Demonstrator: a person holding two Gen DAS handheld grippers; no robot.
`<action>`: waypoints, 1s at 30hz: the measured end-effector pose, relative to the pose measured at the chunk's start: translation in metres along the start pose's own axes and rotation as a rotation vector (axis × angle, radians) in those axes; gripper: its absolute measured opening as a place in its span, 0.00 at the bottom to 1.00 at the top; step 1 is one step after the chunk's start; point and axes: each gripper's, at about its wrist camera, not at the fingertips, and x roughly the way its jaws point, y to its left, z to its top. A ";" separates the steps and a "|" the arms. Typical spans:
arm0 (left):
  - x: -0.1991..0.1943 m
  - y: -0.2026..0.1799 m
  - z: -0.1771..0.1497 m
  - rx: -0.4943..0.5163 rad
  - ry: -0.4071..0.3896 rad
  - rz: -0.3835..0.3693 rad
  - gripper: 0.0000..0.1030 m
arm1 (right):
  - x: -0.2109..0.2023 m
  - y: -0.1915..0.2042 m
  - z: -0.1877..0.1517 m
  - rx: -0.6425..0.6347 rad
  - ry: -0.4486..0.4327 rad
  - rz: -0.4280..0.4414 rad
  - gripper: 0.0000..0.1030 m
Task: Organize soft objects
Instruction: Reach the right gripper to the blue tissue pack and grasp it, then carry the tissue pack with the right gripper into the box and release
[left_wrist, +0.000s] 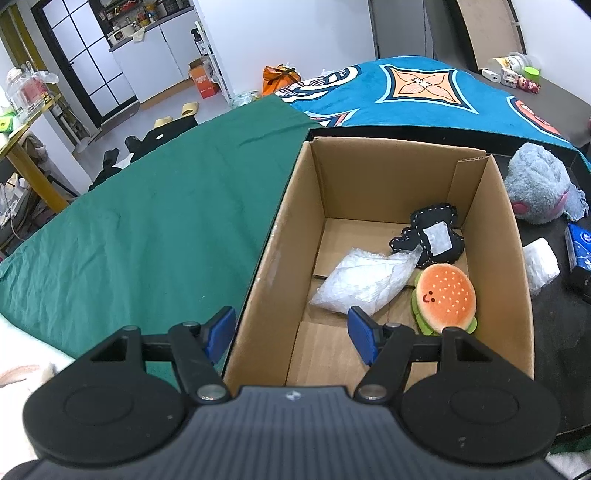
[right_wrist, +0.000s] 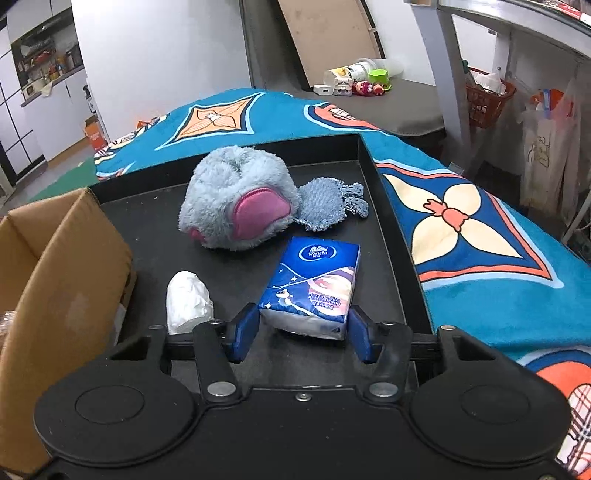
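Black tray (right_wrist: 369, 206) on a patterned blue blanket (right_wrist: 498, 258) carries what remains; the right gripper (right_wrist: 301, 334) straddles the near end of the tissue pack (right_wrist: 314, 284), jaws narrowing, pads apparently not yet pressing; squeeze at mid-pack, lightly, lift clear, then carry left over the cardboard box (left_wrist: 280, 258); the left gripper (left_wrist: 291, 332) hangs released across the box's near-left wall; plush (right_wrist: 236, 203) waits mid-tray.

Blue tissue pack (right_wrist: 312, 286); grey-blue plush (right_wrist: 236, 197), pink patches; orange burger toy (left_wrist: 445, 299); brown box (left_wrist: 280, 258).
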 end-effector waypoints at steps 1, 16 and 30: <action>-0.001 0.001 0.000 -0.002 -0.001 0.000 0.64 | -0.003 -0.001 0.000 0.004 -0.002 0.003 0.49; -0.013 0.025 -0.005 -0.043 -0.023 -0.063 0.64 | -0.053 -0.006 0.000 0.038 -0.056 0.041 0.49; -0.015 0.041 -0.009 -0.085 -0.037 -0.151 0.60 | -0.102 0.016 0.005 0.013 -0.159 0.042 0.49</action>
